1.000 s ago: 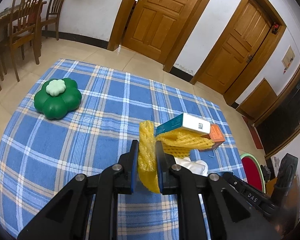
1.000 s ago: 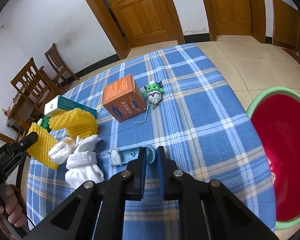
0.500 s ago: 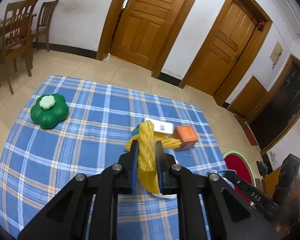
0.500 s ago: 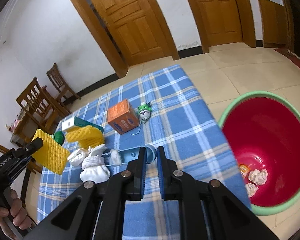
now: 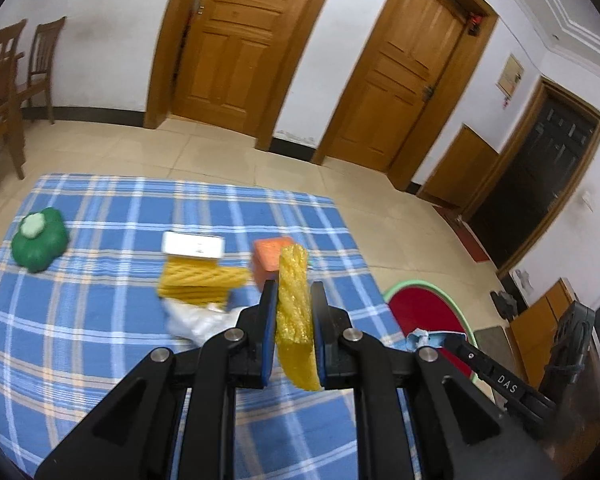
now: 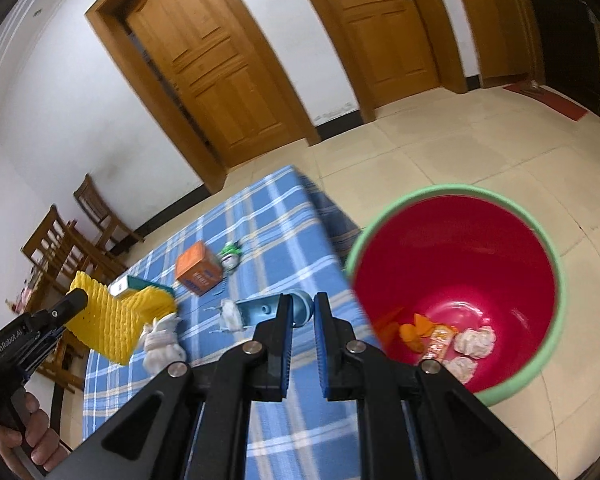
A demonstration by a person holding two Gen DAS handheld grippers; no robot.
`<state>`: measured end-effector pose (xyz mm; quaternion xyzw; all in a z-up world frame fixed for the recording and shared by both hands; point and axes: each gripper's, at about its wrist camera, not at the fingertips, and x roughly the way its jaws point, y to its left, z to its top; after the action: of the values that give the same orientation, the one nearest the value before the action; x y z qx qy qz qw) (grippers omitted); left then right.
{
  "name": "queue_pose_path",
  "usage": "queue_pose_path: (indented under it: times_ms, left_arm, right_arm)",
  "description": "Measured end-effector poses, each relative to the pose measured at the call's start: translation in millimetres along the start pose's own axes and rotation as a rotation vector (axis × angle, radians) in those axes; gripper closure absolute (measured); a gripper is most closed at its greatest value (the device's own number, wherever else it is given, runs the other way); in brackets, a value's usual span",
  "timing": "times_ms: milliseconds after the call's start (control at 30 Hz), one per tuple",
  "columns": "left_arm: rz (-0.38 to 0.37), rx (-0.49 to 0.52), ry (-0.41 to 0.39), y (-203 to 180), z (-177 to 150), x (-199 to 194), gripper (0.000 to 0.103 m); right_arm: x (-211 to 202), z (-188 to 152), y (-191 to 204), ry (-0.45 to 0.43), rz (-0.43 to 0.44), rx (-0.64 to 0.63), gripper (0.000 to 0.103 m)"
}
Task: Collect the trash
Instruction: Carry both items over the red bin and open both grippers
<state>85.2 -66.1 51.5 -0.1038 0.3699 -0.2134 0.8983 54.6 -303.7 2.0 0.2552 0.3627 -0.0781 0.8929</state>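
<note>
both views motion-blurred. left wrist view: red bin (image 5: pixel 420 308) mostly hidden behind the bench (image 5: pixel 100 344) edge and the right gripper (image 5: pixel 432 338); bin contents out of sight. orange box (image 5: pixel 270 258) partly covered by the yellow foam net (image 5: pixel 294 312); print on the white box (image 5: pixel 193 245) unreadable. white crumpled item (image 5: pixel 192 320) too smeared to identify. right wrist view: blue object (image 6: pixel 266 310) partly behind the jaws, its identity unclear. scraps (image 6: pixel 472 340) in the bin too blurred to name. small green toy (image 6: pixel 231 255) indistinct.
</note>
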Motion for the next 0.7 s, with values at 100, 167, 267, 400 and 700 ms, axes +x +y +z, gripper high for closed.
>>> queue_pose_path:
  times_ms: [100, 167, 267, 400, 700]
  left_arm:
    - [-0.018, 0.024, 0.019, -16.4, -1.4, 8.0, 0.088]
    - [-0.03, 0.049, 0.034, -30.7, -3.1, 15.1, 0.088]
    - [-0.045, 0.084, 0.054, -50.6, -5.7, 25.9, 0.088]
    - [-0.073, 0.123, 0.084, -78.8, -10.4, 43.0, 0.088]
    - [-0.132, 0.197, 0.168, -132.8, -25.9, 84.7, 0.088]
  right_arm:
    - [-6.6, 1.9, -14.3, -0.014, -0.022, 0.022, 0.091]
    - [-11.3, 3.5, -24.8, -0.026, -0.038, 0.041, 0.091]
    - [-16.1, 4.7, -40.4, -0.037, -0.06, 0.066, 0.091]
    - [-18.1, 5.5, -62.4, -0.041, -0.097, 0.094, 0.09]
    - [-15.7, 3.0, -108.1, -0.034, -0.179, 0.167, 0.088]
